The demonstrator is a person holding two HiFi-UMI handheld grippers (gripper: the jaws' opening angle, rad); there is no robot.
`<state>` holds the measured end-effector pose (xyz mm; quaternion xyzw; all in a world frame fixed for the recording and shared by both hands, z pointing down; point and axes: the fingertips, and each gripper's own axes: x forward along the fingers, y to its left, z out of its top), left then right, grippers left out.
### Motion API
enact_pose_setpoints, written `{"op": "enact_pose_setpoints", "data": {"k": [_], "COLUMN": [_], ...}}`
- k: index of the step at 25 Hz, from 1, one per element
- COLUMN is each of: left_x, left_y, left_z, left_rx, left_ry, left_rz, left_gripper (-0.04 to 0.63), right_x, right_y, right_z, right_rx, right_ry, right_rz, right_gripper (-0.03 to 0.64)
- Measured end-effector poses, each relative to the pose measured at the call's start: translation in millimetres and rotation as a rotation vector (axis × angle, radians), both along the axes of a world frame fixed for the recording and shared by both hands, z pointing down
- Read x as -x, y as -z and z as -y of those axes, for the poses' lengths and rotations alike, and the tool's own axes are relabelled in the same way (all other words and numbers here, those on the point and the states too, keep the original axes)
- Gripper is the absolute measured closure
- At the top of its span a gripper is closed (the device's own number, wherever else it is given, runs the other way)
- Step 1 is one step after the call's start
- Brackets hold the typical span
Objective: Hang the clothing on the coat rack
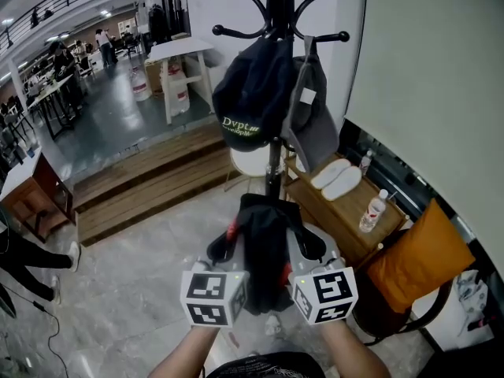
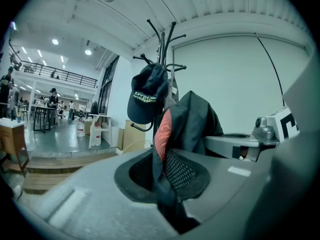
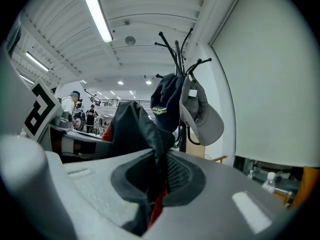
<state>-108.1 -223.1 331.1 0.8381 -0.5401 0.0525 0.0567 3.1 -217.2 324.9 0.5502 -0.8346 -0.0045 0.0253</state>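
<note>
Between left hand-held gripper (image 2: 167,181) and right hand-held gripper (image 3: 157,181), both clamped shut, holds drooping black garment (image 1: 264,246); coat rack (image 1: 277,6) ahead, higher.

A black coat rack (image 1: 273,160) rises at twelve o'clock over a pale grey stone floor (image 1: 134,282), its foot hidden. From its curved hooks hang a dark cap (image 1: 250,93) with green lettering and, touching that cap on its three o'clock side, a grey cap (image 1: 313,116). At about three o'clock from the rack's pole, a low wooden bench (image 1: 335,215) sits on the floor and bears a pair of white slippers (image 1: 337,178) and a clear bottle (image 1: 373,211), while wooden steps (image 1: 150,181) cross the floor at ten o'clock.
</note>
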Motion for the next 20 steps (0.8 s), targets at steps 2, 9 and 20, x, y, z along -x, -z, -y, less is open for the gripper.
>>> {"op": "enact_pose_setpoints", "data": {"k": [2, 9, 20], "left_x": [-3, -9, -20], "left_y": [-1, -3, -7], "left_z": [6, 28, 58], "left_rx": [0.002, 0.008, 0.018], "left_ry": [-0.001, 0.001, 0.002], "left_rz": [-0.002, -0.007, -0.003], "left_gripper": [0.561, 0.561, 0.561], "right_x": [-3, -8, -19], "right_y": [-1, -3, -6], "right_z": [7, 27, 58], "right_rx": [0.002, 0.005, 0.015], "right_ry": [-0.002, 0.0, 0.0], "right_rz": [-0.002, -0.003, 0.001], "right_gripper": [0.595, 0.595, 0.595]}}
